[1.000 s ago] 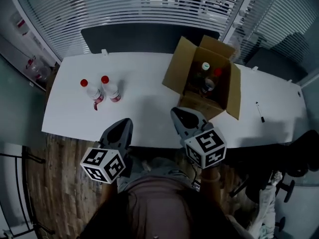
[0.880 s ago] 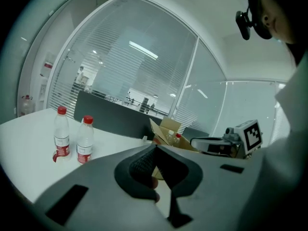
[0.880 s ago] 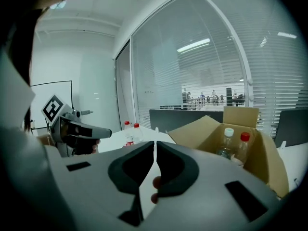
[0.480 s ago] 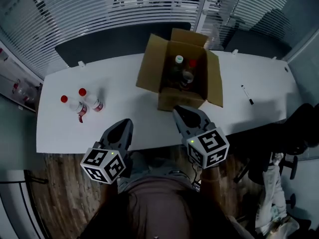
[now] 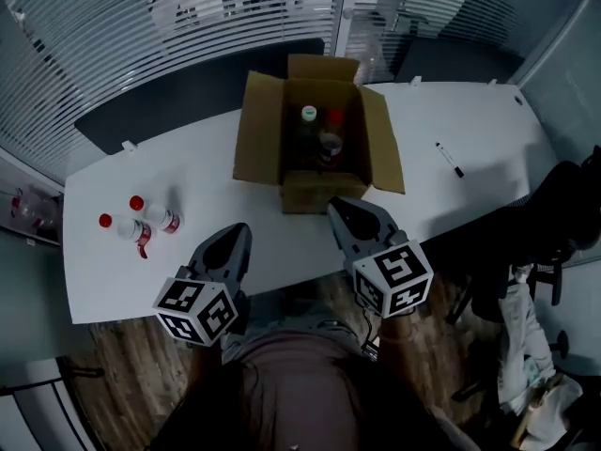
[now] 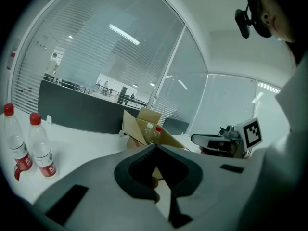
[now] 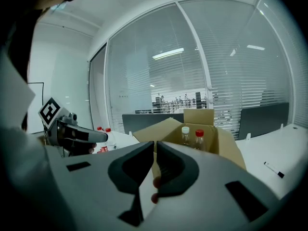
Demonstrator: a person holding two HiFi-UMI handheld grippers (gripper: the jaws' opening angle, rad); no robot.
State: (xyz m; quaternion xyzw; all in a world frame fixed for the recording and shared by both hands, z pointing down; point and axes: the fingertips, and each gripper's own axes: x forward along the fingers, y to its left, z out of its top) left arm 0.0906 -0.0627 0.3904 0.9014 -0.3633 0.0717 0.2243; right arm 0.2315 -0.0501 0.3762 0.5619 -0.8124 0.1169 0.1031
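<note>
At the near edge of the table (image 5: 235,216), the left gripper (image 5: 239,230) and right gripper (image 5: 334,204) are held clenched, with nothing grasped. At 12 o'clock of the right gripper, an open cardboard box (image 5: 305,192) is loaded with upright bottles (image 5: 308,116). At 10 o'clock of the left gripper, two clear, red-capped bottles (image 5: 161,219) stand outside it.

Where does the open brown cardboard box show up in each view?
Head view: the open brown cardboard box sits upper centre, on the white table.
Left gripper view: the box is at centre, just above the closed jaws, small and far off.
Right gripper view: the box is at centre, just right of the jaw tips, larger.
Shared landmark: the two clear plastic bottles with red caps, standing on the table left of the box in all three views.
</note>
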